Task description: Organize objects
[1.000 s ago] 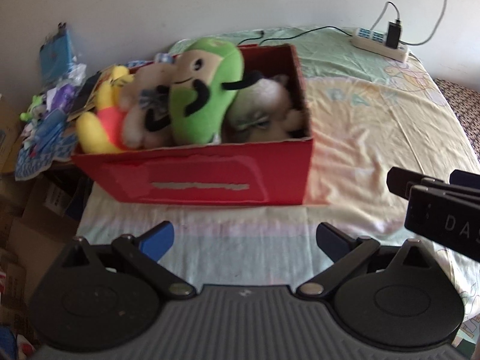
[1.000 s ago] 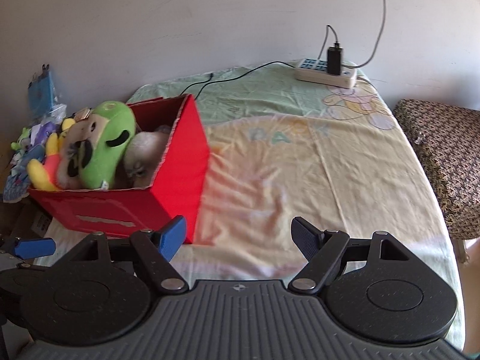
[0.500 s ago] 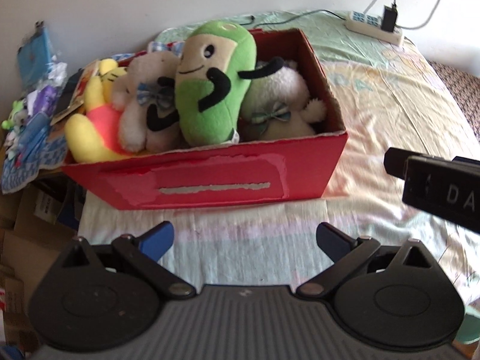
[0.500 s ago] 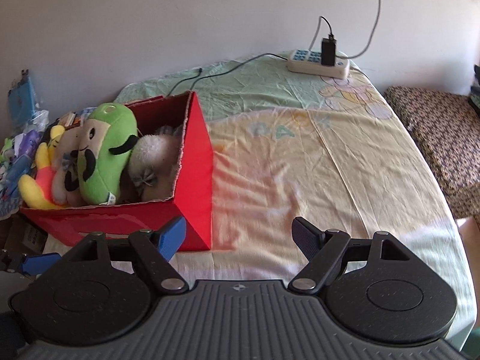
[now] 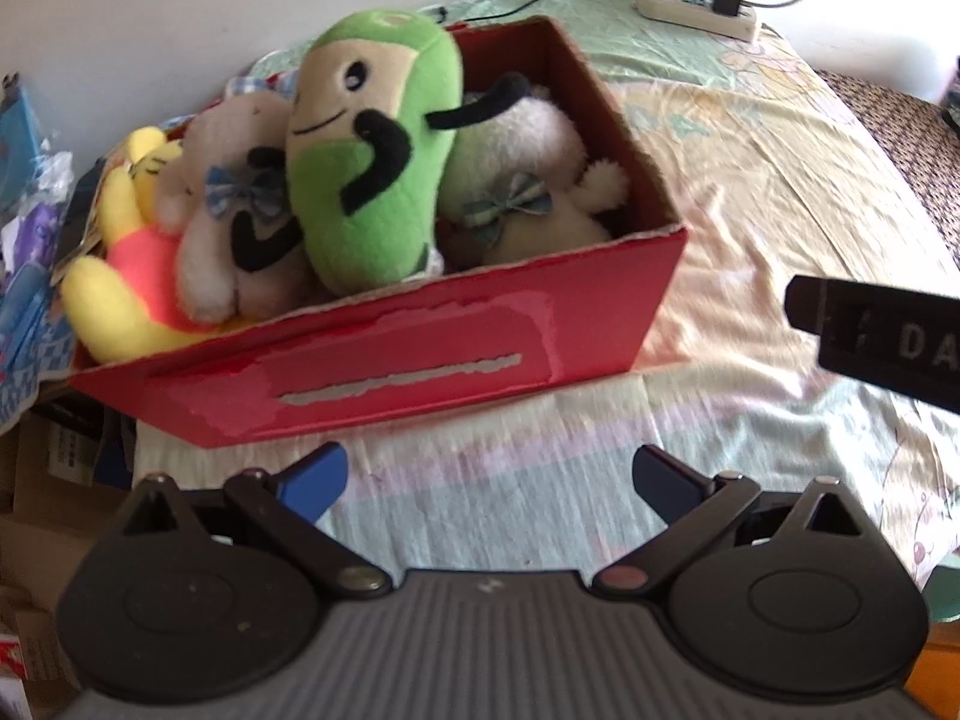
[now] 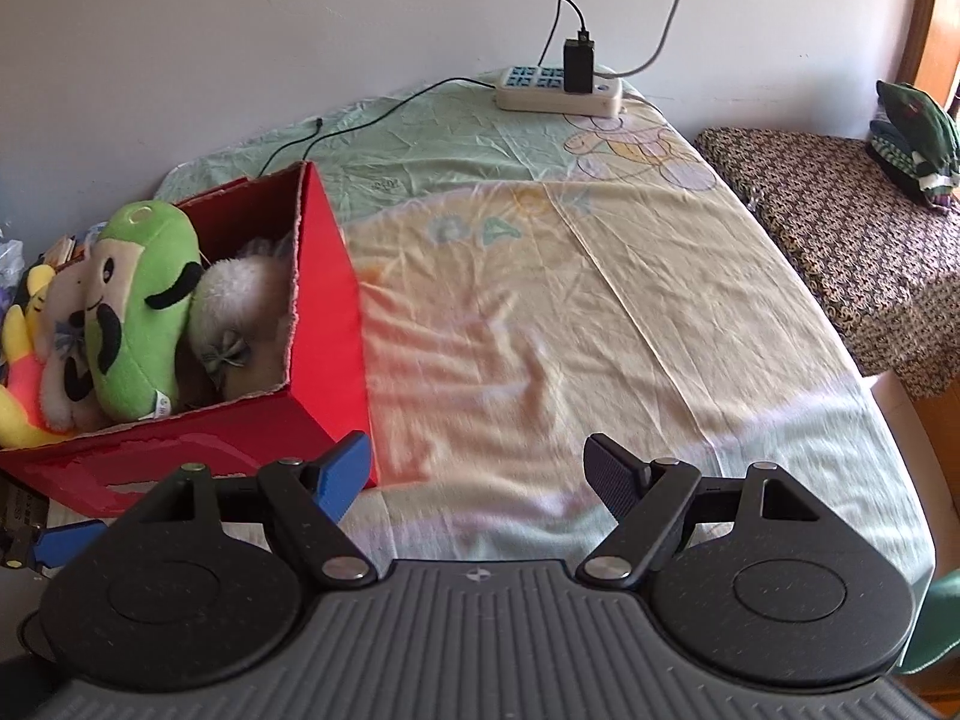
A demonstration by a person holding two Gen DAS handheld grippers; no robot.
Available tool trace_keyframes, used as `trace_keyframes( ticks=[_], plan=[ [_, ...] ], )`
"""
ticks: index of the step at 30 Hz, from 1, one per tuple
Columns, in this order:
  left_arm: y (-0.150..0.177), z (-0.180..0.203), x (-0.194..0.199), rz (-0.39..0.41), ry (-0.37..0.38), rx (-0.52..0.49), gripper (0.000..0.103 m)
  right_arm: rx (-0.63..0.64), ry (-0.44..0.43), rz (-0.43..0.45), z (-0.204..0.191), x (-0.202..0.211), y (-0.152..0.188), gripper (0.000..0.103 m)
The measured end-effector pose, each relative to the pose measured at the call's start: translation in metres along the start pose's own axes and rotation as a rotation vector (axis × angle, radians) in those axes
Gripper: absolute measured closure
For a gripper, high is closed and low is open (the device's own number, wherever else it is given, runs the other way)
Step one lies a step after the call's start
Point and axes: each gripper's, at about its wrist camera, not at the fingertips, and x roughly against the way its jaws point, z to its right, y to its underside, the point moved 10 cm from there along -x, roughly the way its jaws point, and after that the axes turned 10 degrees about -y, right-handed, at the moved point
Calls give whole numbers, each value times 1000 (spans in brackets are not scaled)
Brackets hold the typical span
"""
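Fingers of both the left gripper (image 5: 489, 477) and the right gripper (image 6: 478, 462) were spread wide, holding nothing, above the bed's pastel printed sheet (image 6: 570, 312). Just ahead, the red cardboard box (image 5: 390, 360) sat at the bed's left edge, packed with a green bean-shaped plush (image 5: 372, 162), a yellow plush bear (image 5: 120, 276) and two cream plush animals with bow ties. A white power strip (image 6: 558, 93) lay by the wall.

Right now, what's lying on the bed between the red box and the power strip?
Only bare bedsheet and a thin black cable between the red box and the power strip; the right wrist view shows it best.
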Motion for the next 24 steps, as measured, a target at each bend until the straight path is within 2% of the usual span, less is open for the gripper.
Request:
trace_keyframes(
  ticks=[12, 18, 24],
  plan=[
    [0, 20, 5, 13, 45, -47, 2, -52, 53, -2, 21, 3, 7, 22],
    [2, 23, 8, 10, 51, -32, 2, -52, 49, -11, 24, 3, 9, 21],
    [3, 16, 11, 13, 25, 3, 2, -3, 31, -22, 16, 1, 7, 21]
  ],
)
